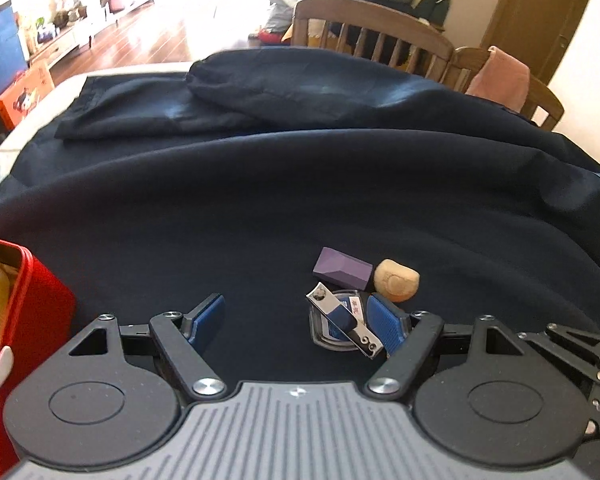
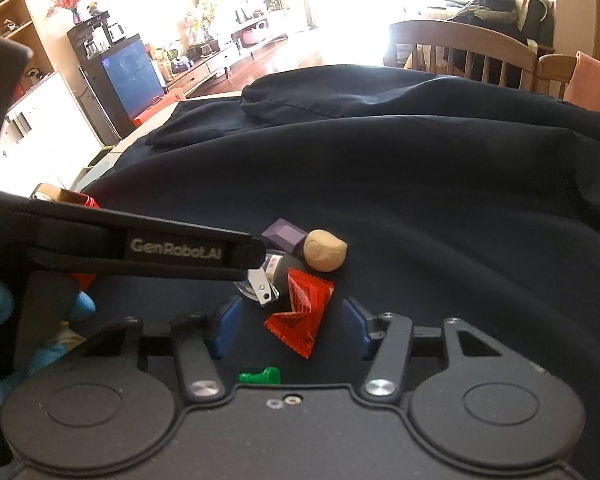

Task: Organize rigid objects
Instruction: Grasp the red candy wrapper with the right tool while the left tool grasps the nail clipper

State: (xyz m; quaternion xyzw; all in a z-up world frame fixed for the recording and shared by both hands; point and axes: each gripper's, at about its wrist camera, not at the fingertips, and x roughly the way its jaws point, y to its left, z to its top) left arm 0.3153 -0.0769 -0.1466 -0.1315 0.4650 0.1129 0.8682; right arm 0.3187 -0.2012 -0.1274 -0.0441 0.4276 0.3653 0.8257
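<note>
Between right gripper (image 2: 292, 326) fingers: red packet (image 2: 302, 316), untouched; dark cloth (image 2: 420, 200) beneath.

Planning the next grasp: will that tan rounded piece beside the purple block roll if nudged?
Probably. The tan piece looks rounded with one flattened face, so it may rock or roll. It touches the purple block, which might stop it that way. Looks hard, likely light.

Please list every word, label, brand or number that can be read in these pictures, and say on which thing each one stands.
"GenRobot.AI": white letters on the side of the left gripper, seen from the right wrist camera.
Pink characters on the blue label of the nail clipper: too small and blurred to read.
Print on the red packet: not readable.
Nothing else bears readable text.
</note>
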